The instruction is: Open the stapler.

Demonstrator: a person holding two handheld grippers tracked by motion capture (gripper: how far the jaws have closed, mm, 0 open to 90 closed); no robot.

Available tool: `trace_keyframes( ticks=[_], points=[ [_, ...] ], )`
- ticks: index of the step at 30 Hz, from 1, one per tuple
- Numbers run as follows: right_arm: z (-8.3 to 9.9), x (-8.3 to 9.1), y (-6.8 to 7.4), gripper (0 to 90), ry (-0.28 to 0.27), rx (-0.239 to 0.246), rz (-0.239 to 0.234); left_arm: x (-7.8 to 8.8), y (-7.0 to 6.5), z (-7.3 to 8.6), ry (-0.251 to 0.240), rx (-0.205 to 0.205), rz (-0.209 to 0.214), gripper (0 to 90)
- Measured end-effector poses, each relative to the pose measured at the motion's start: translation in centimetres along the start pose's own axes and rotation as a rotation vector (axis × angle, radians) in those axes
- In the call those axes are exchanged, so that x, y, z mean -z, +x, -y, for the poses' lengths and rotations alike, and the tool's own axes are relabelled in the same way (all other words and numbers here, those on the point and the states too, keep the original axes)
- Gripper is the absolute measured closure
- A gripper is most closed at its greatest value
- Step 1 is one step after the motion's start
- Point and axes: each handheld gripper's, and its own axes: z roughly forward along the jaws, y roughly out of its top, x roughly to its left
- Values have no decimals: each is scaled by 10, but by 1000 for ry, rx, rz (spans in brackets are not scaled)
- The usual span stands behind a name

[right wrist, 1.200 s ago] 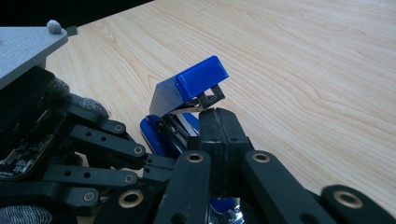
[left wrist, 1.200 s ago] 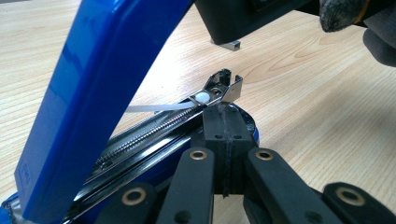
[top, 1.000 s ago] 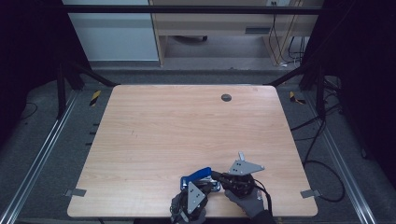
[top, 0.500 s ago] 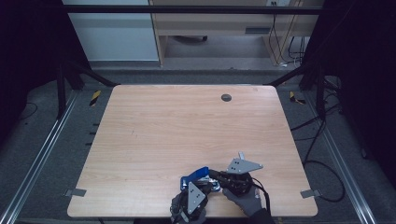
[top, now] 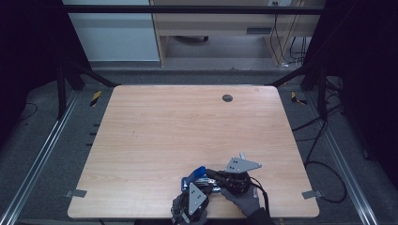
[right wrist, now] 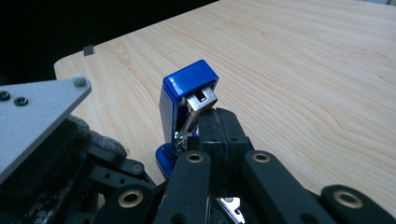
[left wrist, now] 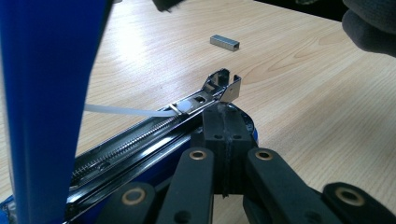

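Note:
A blue stapler [top: 196, 175] lies open near the table's front edge, its lid [right wrist: 187, 100] swung up. Its metal staple rail [left wrist: 154, 128] is bare, with a white strip sticking out of it. In the left gripper view my left gripper [left wrist: 224, 126] is shut, its tips resting on the stapler's blue base right beside the rail's front end. My right gripper [right wrist: 219, 126] is shut too, its tips against the metal part under the raised lid. I cannot tell whether either gripper pinches anything. A small strip of staples [left wrist: 224, 42] lies on the wood beyond the stapler.
The wooden table [top: 164, 131] has a dark round grommet [top: 227, 98] near its far edge. A gloved hand [left wrist: 373, 23] shows at the upper right of the left gripper view. Metal rails [top: 42, 154] run along both sides and cables [top: 324, 126] lie at the right.

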Motion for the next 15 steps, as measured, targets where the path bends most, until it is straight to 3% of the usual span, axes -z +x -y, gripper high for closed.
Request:
trace_keyframes(
  ticks=[15],
  points=[
    [-8,-8,4,900,-3,6,-22,0,-1,0,-3,-1,-4,900]
  ],
)
